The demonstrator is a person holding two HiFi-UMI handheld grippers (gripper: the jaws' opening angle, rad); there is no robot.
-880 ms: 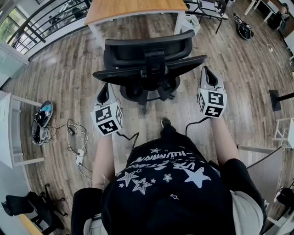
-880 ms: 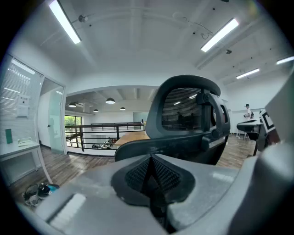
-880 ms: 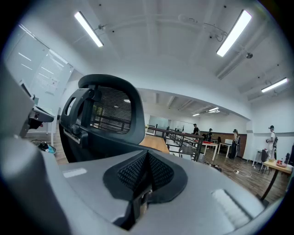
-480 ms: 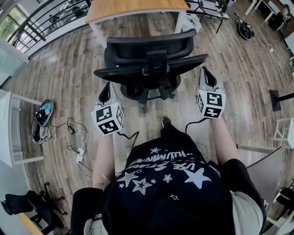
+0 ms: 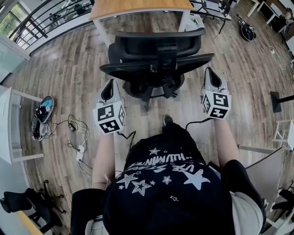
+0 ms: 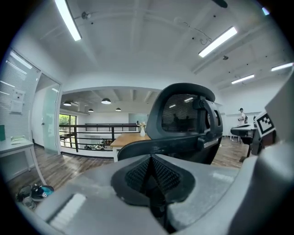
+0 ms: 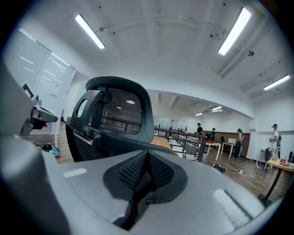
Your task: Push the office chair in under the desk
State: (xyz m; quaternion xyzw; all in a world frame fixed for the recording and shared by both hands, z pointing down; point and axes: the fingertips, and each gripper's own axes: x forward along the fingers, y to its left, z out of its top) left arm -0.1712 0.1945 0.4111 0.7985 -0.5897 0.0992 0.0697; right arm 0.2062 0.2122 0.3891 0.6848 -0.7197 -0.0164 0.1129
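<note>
Left gripper (image 5: 110, 84) and right gripper (image 5: 208, 72), both closed, flank the office chair (image 5: 158, 46), perhaps touching.

Black chair, warm wood and grey tools across my feeds.
I see a black mesh-backed office chair (image 5: 156, 57), an orange-tan wooden desk top (image 5: 138, 6) on white legs (image 5: 102, 36), and a grey-brown plank floor (image 5: 64, 73) streaked with darker grain. My left gripper (image 5: 109, 87) and right gripper (image 5: 211, 75) are light grey with black ribbed pads (image 6: 137, 176), and each carries a white cube (image 5: 109, 118) printed with black square markers. The person's black T-shirt (image 5: 165, 193) shows white stars and lettering.
</note>
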